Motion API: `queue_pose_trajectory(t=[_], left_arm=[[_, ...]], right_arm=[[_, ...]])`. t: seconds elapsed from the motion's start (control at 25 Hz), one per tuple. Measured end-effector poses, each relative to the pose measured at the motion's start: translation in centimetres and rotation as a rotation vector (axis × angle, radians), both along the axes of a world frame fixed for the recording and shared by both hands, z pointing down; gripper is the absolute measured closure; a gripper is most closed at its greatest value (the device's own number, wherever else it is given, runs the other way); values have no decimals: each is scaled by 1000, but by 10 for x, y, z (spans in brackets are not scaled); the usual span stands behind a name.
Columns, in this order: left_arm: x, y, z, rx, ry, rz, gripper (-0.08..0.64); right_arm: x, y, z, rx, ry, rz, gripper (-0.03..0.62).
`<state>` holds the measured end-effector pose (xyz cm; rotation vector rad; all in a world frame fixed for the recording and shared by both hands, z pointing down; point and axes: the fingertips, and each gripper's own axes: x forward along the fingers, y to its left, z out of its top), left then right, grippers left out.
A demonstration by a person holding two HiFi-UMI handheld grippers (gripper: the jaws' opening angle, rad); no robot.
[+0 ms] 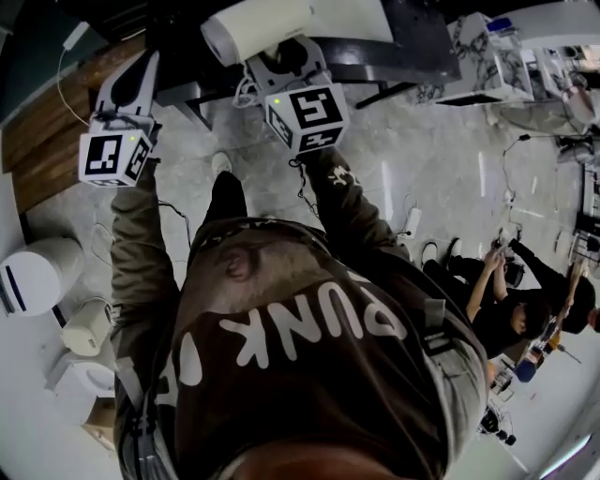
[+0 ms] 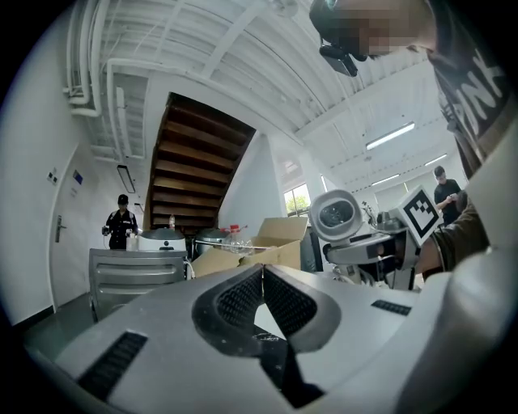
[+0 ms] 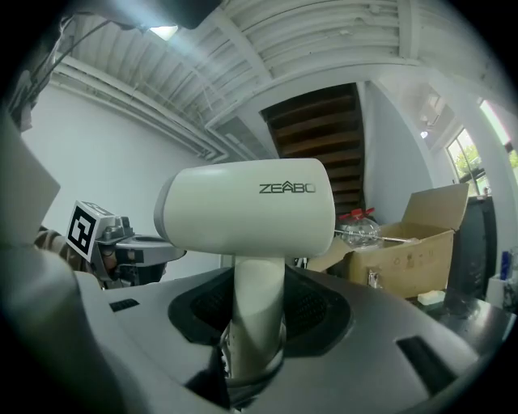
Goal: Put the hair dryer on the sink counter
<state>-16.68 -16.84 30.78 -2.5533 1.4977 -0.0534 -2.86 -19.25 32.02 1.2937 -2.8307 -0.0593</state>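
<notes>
A white hair dryer (image 3: 247, 206) stands upright in the right gripper view, its handle clamped between the dark pads. My right gripper (image 3: 259, 303) is shut on that handle. In the head view the hair dryer (image 1: 255, 28) juts left above the right gripper (image 1: 284, 58), held up in the air in front of the person. My left gripper (image 1: 141, 70) is raised at the upper left, apart from the dryer. Its jaws meet tip to tip in the left gripper view with nothing between them (image 2: 261, 271). That view also shows the hair dryer's round end (image 2: 336, 214) off to the right.
A white round appliance (image 1: 36, 274) and smaller white items sit at the left. A dark table (image 1: 394, 47) stands ahead. Seated people (image 1: 511, 300) are at the right. A cardboard box (image 3: 409, 242) with a bottle, a wooden staircase (image 2: 194, 174), a metal chair (image 2: 133, 279) and a standing person (image 2: 120, 222) lie beyond.
</notes>
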Motion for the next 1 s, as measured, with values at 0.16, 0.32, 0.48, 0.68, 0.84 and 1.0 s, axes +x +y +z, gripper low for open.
queue_pose_trajectory(t=[0.16,0.32,0.48,0.68,0.84,1.0], left_arm=[[-17,-43,9,-19,6,23,554],[-31,-70,14,-29,14,49,554],[-43,-93,20,-48,36,73,554],[-53,-120,30,-60,53,84,554],[-55,-137,40,-83,60,66,554],[-54,-151,44,-96,64,47,554]], right_arm=[[-19,-42,16,-59,21,24,437],[-36,-70,32,-122,48,49,437],[-50,-98,55,-204,87,69,437],[-59,-133,90,-329,144,98,437],[-59,-160,119,-435,176,111,437],[-64,-184,146,-535,208,104,437]])
